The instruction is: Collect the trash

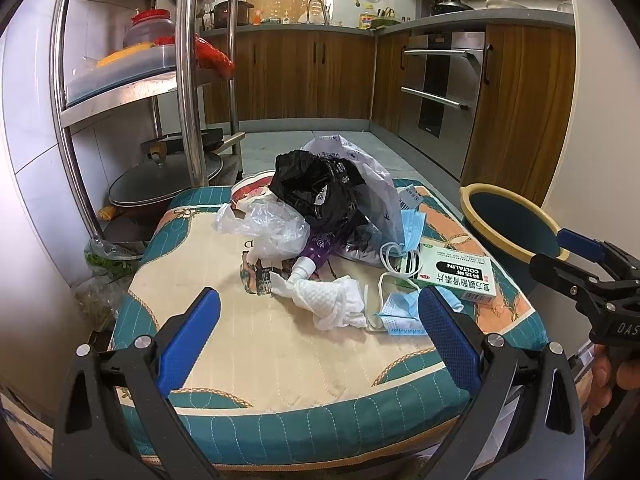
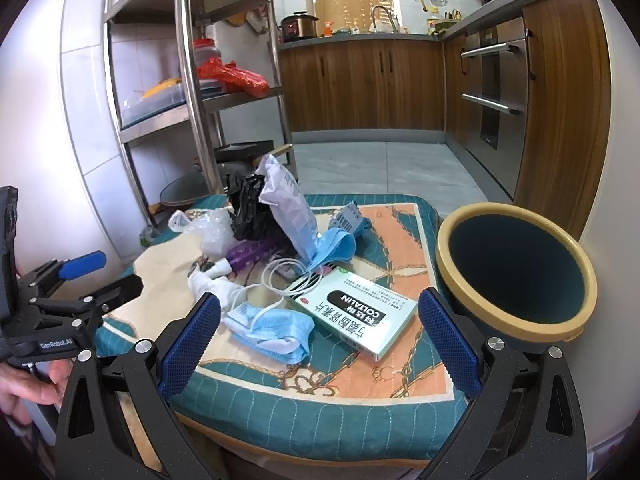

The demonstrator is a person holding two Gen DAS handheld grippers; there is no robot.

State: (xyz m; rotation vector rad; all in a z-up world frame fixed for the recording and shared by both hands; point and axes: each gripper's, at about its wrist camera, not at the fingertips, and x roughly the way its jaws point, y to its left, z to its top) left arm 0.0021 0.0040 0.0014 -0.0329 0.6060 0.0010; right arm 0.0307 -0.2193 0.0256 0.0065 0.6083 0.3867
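Lying heaped across a quilted teal-and-cream cushion (image 1: 280, 368) is the trash: a black plastic bag (image 1: 320, 192) is slumping against a white printed bag (image 1: 372, 184) at the far side, with a clear plastic bag (image 1: 268, 228) spreading to their left and a purple bottle (image 1: 320, 248) poking out from under them toward the near side. A crumpled white tissue (image 1: 336, 300) is sitting just near of the bottle, a blue face mask (image 2: 276, 332) is lying beside it to the right, and a white-and-green medicine box (image 2: 356, 316) is resting flat at the right, touching the mask's cord. A dark bin with a yellow rim (image 2: 516, 272) is standing at the cushion's right edge. The left gripper (image 1: 318, 316) is hovering over the near part of the cushion with its blue pads spread wide, grasping nothing. The right gripper (image 2: 320, 328) is likewise hanging released, its pads flanking the mask and box from above.
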